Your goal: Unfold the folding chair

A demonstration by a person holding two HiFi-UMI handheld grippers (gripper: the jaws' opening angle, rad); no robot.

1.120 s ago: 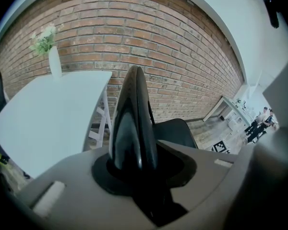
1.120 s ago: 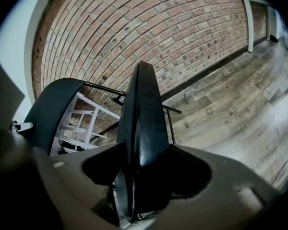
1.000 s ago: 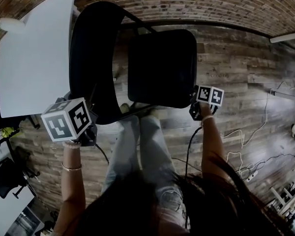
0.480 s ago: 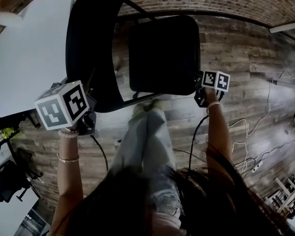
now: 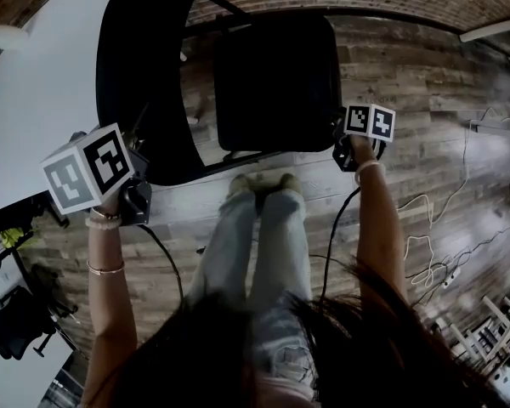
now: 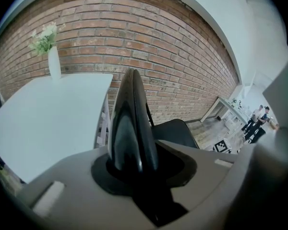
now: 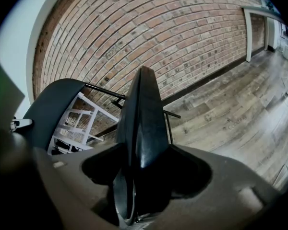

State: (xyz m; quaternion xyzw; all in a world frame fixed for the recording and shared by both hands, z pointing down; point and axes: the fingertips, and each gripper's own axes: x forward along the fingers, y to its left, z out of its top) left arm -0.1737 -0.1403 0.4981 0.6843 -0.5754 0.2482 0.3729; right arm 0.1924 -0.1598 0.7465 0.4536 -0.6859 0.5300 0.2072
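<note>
In the head view the left gripper [image 5: 143, 185] sits slightly further left and higher than a second ago. The right gripper [image 5: 340, 143] is almost where it was. The gap between the two panels of the folding chair [image 5: 272, 75] looks a touch wider.

The black chair stands on a wooden floor [image 5: 408, 83], in front of the person's shoes [image 5: 263, 181] and beside a white table [image 5: 42, 92]. The left gripper's jaws stand narrow, closed on the near end of the curved backrest [image 5: 140, 66]. The right gripper's jaws are likewise narrow, clamped on the front right corner of the seat [image 5: 280, 100].

The seat lies flat and face up, well apart from the backrest, so the unfolding seems nearly or fully done. The legs are hidden beneath the seat, so whether they are fully spread cannot be told. Probably only settling the chair and letting go remain.
</note>
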